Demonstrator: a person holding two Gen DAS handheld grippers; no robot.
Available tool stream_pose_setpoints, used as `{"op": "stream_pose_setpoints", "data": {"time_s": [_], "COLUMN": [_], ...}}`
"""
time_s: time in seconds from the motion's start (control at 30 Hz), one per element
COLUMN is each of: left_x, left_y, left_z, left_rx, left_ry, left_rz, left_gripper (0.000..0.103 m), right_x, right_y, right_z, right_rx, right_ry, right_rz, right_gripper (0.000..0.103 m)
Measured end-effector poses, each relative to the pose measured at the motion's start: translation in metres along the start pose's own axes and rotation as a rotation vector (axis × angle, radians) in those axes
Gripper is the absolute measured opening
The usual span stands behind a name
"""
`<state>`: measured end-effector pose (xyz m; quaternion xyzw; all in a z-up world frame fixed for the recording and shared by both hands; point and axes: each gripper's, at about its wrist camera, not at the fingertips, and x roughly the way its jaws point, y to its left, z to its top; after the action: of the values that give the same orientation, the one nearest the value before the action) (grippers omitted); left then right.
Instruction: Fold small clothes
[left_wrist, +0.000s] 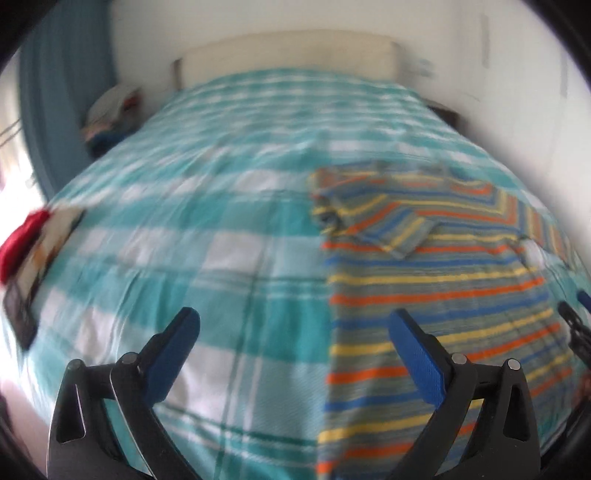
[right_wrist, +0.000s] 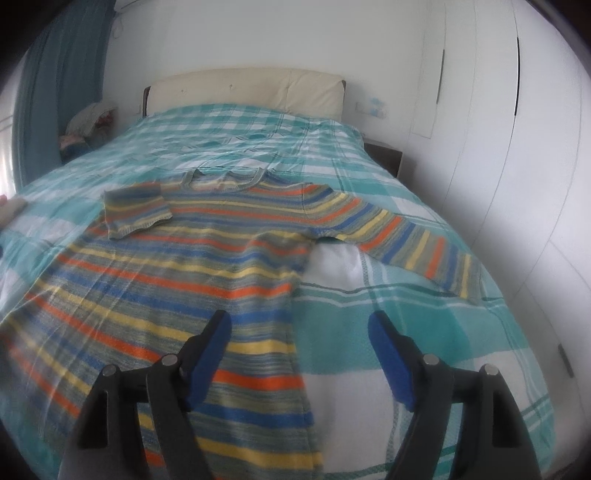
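Note:
A small sweater (right_wrist: 184, 266) striped in orange, yellow, blue and grey lies flat on the bed, neck towards the headboard. Its left sleeve (right_wrist: 136, 210) is folded over the chest. The other sleeve (right_wrist: 399, 236) stretches out to the right. My right gripper (right_wrist: 299, 325) hovers open over the sweater's right side edge near the hem, with nothing pinched. In the blurred left wrist view the sweater (left_wrist: 424, 280) fills the right half. There my left gripper (left_wrist: 295, 321) is open above its left edge, holding nothing. One of the right gripper's fingers (left_wrist: 572, 321) shows at the far right.
A teal and white checked bedspread (right_wrist: 406, 314) covers the whole bed. A cream headboard (right_wrist: 243, 88) is at the far end, a dark bedside table (right_wrist: 384, 155) and white wardrobe doors (right_wrist: 498, 147) are on the right. A red item (left_wrist: 22, 240) and dark flat things (left_wrist: 22, 314) lie at the bed's left edge.

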<state>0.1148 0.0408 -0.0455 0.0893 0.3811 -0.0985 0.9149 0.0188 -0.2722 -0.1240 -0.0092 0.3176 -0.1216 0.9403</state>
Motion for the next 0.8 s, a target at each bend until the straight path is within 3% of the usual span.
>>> {"op": "stream_pose_setpoints", "data": {"time_s": [0.13,0.2,0.3,0.33,0.47,0.53,0.57,0.67,0.8], "left_x": [0.04,0.074,0.128,0.141,0.193,0.198,0.195,0.171,0.134], "left_y": [-0.073,-0.103,-0.123,-0.127,-0.117,-0.106,-0.102,-0.073,0.027], "left_z": [0.048,0.059,0.069,0.07,0.066,0.065,0.066,0.081,0.1], "left_rx": [0.326,0.446,0.485,0.477,0.374,0.295,0.29,0.186,-0.14], "left_ry": [0.08,0.113,0.208,0.241,0.397,0.397,0.381,0.301,0.187], "left_rz": [-0.176,-0.142,-0.136,-0.145,-0.186,-0.216,-0.2,-0.212,-0.19], "left_gripper": [0.102,0.102,0.097,0.093,0.055,0.037,0.003,0.003,0.003], "right_x": [0.0,-0.004,-0.008,-0.008,-0.009,-0.008,-0.008,-0.007,-0.011], "right_y": [-0.001,0.0,-0.002,-0.003,-0.009,-0.011,-0.012,-0.012,-0.014], "right_z": [0.002,0.002,0.0,0.0,0.0,0.001,0.002,0.003,0.003], "right_rx": [0.032,0.012,0.014,0.02,0.038,0.051,0.058,0.066,0.063], "right_ry": [0.013,-0.003,-0.011,-0.01,-0.009,-0.008,-0.006,-0.006,-0.021], "right_rz": [0.046,0.035,0.032,0.033,0.037,0.043,0.049,0.058,0.053], "right_gripper": [0.076,0.076,0.076,0.076,0.076,0.076,0.076,0.076,0.076]}}
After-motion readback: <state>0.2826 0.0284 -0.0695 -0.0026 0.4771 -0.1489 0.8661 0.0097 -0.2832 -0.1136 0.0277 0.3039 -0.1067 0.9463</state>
